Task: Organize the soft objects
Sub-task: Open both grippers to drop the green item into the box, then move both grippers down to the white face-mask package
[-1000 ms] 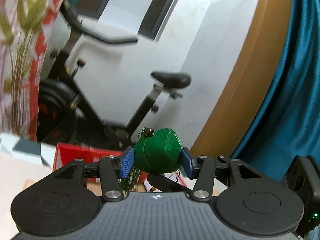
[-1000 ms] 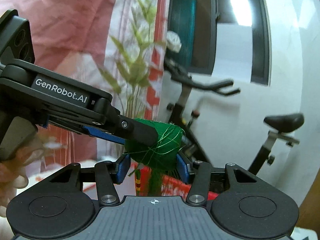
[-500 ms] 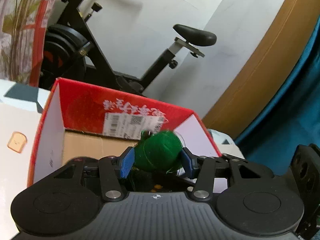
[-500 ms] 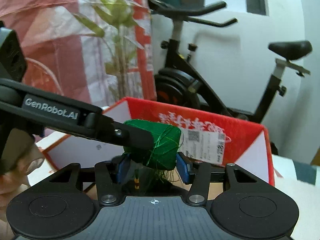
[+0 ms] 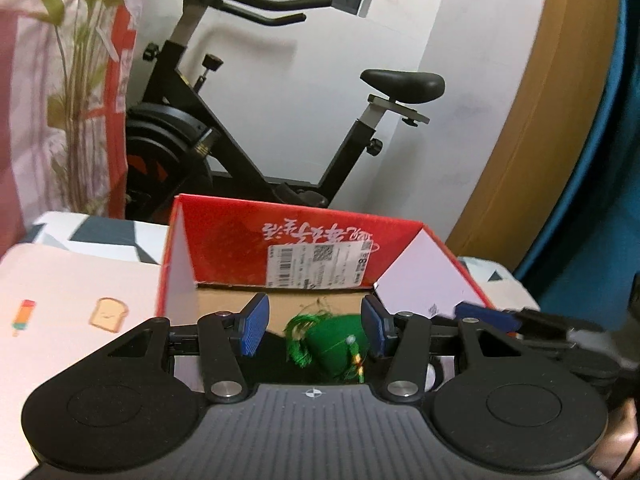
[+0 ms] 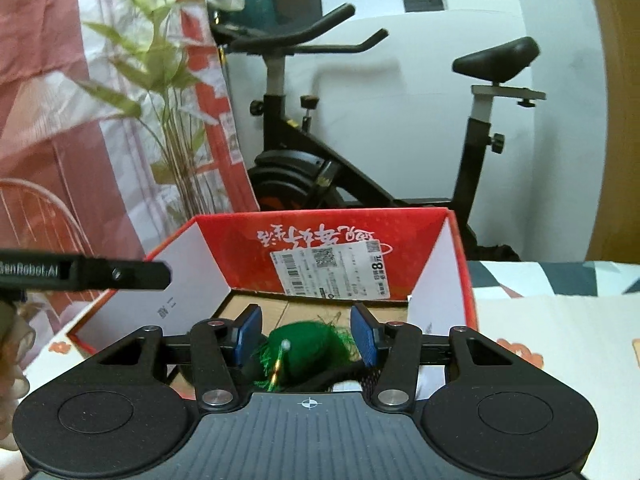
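A green thread-wrapped soft pouch [image 5: 334, 344] with a tassel lies inside the red cardboard box [image 5: 224, 232], on dark items at its near end. It also shows in the right wrist view [image 6: 308, 350], inside the same box [image 6: 456, 248]. My left gripper [image 5: 314, 326] is open above the box, its blue pads apart on either side of the pouch and clear of it. My right gripper [image 6: 306, 334] is open too, its pads apart around the pouch. The left gripper's finger [image 6: 116, 276] reaches in from the left in the right wrist view.
The box stands on a table with a white patterned cloth [image 5: 60, 300]. Behind it are a black exercise bike [image 5: 240, 132], a green plant [image 6: 168, 92] against a red-and-pink curtain, a white wall and a teal curtain [image 5: 592, 200] at the right.
Both grippers have come down from the air over the red box and opened. The green pouch was let go and now lies in the box.
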